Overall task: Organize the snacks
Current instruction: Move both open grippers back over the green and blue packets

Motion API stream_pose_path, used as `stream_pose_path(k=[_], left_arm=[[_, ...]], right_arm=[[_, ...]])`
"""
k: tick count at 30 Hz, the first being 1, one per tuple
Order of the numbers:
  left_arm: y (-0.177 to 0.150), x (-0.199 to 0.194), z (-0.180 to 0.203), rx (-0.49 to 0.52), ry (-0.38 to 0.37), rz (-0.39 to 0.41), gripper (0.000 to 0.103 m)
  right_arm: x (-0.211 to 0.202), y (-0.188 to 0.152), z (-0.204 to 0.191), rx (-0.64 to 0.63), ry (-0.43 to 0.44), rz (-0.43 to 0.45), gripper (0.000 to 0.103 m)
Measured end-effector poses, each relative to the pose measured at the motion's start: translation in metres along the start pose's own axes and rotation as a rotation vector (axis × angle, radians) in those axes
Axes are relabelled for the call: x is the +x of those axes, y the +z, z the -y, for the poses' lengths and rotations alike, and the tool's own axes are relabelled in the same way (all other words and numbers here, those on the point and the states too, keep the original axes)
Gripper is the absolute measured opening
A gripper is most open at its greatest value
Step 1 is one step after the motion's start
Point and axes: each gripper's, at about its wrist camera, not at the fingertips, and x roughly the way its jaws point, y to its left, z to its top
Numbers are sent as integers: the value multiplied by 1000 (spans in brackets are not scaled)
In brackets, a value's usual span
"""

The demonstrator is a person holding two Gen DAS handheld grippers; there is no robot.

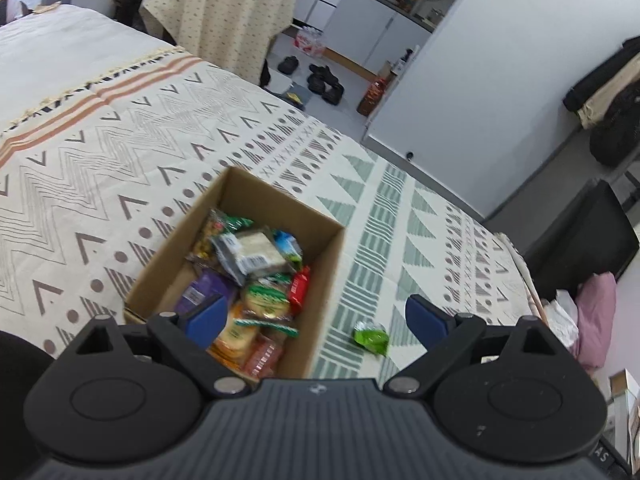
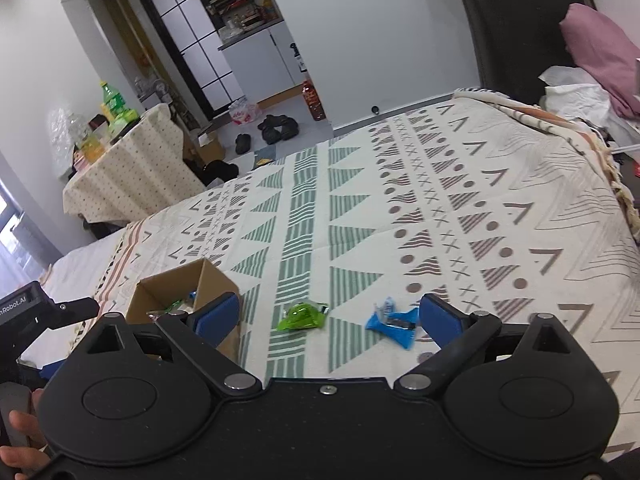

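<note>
Left wrist view: the left gripper fills the bottom of the frame with its blue-padded jaws spread wide and nothing between the pads. Above its left finger, in the centre of the frame, sits an open cardboard box on a patterned bedspread. The box is packed with snack packets in purple, orange, red, green and clear wrappers, piled over one another; the picture is a little blurred, so labels cannot be read. Just to the right of the box, lying on the bedspread apart from it, is a green packet, low in the frame between the two fingers. In the right wrist view the right gripper likewise stands released, jaws wide apart and holding nothing. The same green packet lies on the bedspread in the lower middle, between the fingers, and a blue packet lies to its right, just beside the right finger's pad. The cardboard box shows at lower left, partly behind the left finger, with a few wrappers visible inside. At the far left edge part of the other gripper's black body appears, and a hand shows in the lower left corner. A cloth-covered table stands at the left beyond the bed.
</note>
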Motion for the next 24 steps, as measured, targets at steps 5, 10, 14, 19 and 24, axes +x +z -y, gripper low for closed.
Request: stream_pose_path(k=[5, 10, 14, 19, 24], left_arm=[[-10, 2, 17, 62, -15, -17, 95], [-18, 6, 30, 87, -23, -22, 94], [-24, 13, 40, 103, -30, -32, 93], [-28, 25, 49, 110, -31, -43, 89], [-31, 40, 56, 103, -33, -66, 82]], right_arm=[[-3, -3, 15, 12, -1, 8, 97], [5, -12, 24, 8, -4, -29, 95], [10, -15, 26, 8, 4, -52, 91], [18, -16, 32, 19, 12, -82, 82], [28, -16, 39, 40, 24, -112, 74]])
